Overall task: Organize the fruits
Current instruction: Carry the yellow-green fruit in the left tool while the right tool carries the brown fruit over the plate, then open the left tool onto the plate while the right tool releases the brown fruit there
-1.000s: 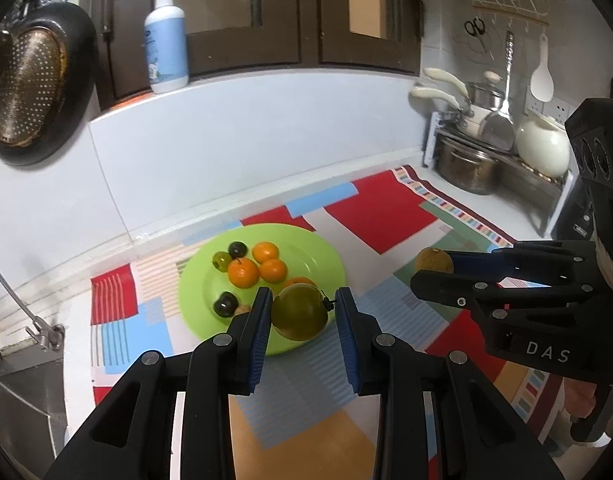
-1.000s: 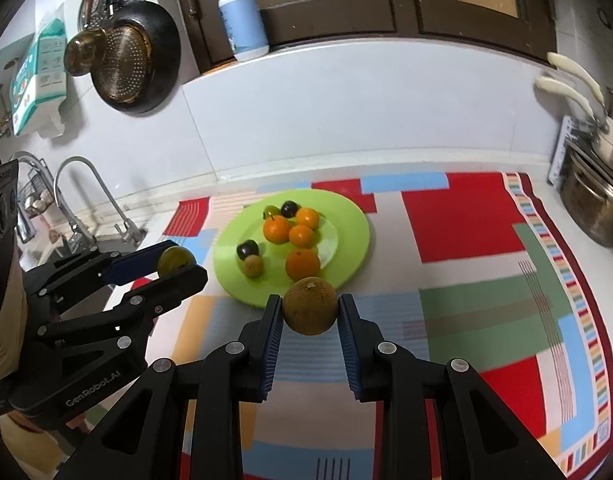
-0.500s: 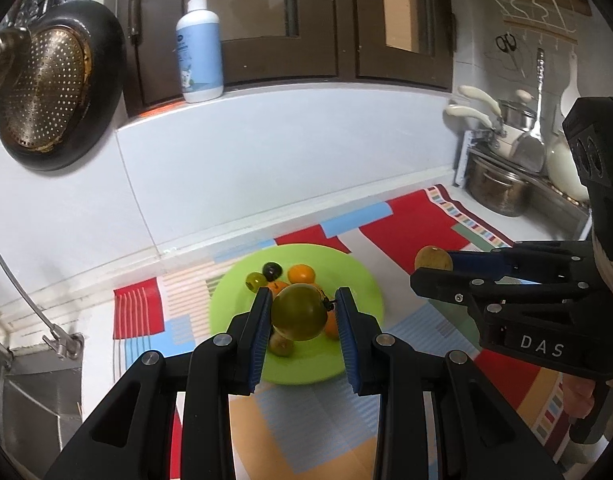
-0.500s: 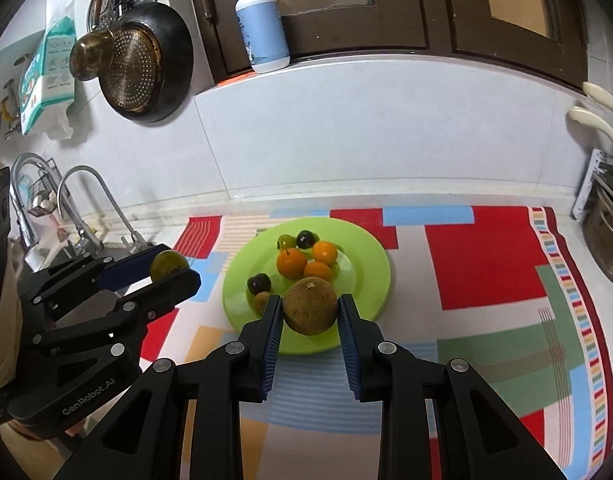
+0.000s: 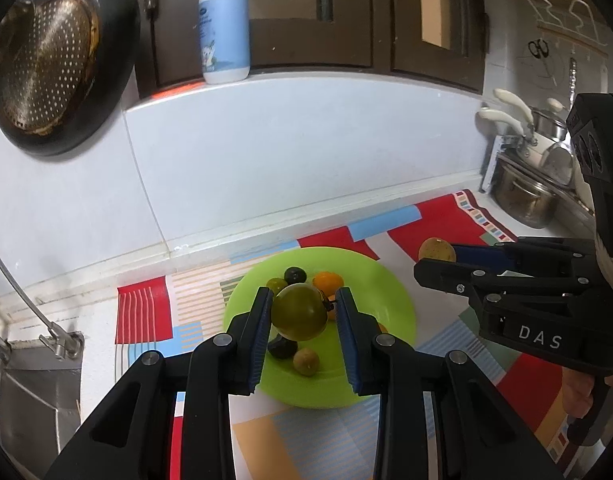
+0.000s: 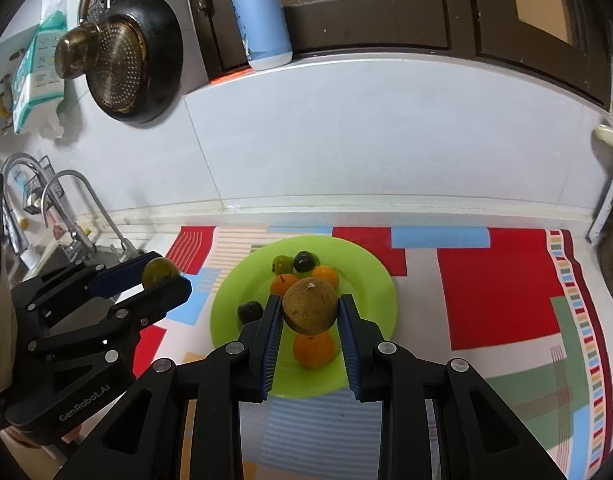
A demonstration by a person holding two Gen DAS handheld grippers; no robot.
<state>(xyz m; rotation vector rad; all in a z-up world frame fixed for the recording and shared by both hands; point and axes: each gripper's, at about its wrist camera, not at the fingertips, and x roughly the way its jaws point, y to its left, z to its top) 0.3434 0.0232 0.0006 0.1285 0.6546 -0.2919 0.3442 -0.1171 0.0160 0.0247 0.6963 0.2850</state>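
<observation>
While above green plate (image 6: 380, 280), left tool (image 5: 302, 314) pinches olive-green fruit (image 5: 299, 312), stem rightward; right tool (image 6: 309, 312) pinches brown fruit (image 6: 309, 310), stem up.

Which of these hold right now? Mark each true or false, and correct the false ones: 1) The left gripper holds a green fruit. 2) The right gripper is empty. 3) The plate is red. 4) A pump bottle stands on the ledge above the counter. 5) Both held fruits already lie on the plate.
1) True: the left gripper is shut on the green fruit.
2) False: the right gripper is shut on the brown fruit.
3) False: the plate is green; the mat beneath it has red patches.
4) True: the pump bottle stands there.
5) False: both are held between fingers, above the plate.
</observation>
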